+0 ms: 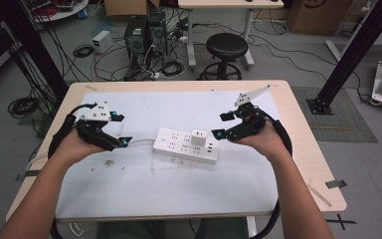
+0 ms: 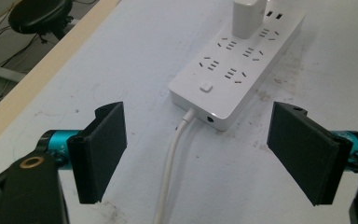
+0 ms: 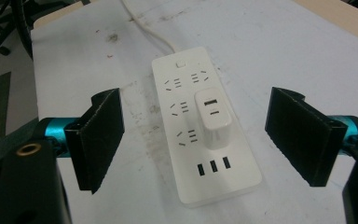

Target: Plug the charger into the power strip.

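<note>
Both my left gripper (image 1: 121, 130) and right gripper (image 1: 222, 125) are wide open and empty, so I'd brace the power strip (image 1: 185, 145) before pulling the charger (image 1: 198, 138) straight up.

left claw (image 1: 122, 130): black body, flat black pads (image 2: 103, 149), teal barrels behind jaws, brass insert, grey three-cornered plate (image 1: 95, 111) on top, black cable | right claw (image 1: 223, 124): same build, plate (image 1: 251, 95) pale, thick black cable (image 1: 282, 137) | forearms bare, no sleeves | dark green trousers (image 1: 149, 229)
</note>
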`<state>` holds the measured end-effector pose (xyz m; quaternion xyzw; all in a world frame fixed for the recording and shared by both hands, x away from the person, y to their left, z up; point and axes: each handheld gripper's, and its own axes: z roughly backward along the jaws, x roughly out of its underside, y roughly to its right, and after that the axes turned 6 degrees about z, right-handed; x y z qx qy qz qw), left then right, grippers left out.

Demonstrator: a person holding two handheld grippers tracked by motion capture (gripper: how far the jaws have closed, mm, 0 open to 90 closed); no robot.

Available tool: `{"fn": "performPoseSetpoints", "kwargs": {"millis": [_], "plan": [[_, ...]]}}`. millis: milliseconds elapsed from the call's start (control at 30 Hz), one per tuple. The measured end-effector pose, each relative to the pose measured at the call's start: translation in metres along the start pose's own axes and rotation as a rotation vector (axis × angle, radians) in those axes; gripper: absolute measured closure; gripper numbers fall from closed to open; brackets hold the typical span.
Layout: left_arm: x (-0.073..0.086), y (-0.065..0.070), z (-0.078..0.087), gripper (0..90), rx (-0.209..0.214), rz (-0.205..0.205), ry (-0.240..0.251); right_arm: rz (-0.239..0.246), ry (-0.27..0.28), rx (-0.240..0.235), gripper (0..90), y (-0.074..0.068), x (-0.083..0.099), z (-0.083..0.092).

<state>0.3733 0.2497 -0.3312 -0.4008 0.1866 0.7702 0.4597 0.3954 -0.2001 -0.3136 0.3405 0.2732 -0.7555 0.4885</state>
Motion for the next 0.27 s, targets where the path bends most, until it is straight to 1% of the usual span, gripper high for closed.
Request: {"fn": "performPoseSetpoints", "kwargs": {"millis": [33, 267], "plan": [[0.0003, -0.0004, 0.0005, 19.8, -0.003, 0.005, -0.001, -0.002, -0.001, 0.000, 20.0, -0.0002, 0.0001, 0.0002], [0.0007, -0.0003, 0.0017, 19.8, -0.006, 0.004, -0.001, -0.009, 0.010, 0.006, 20.0, -0.0015, 0.0015, 0.0007]]}}
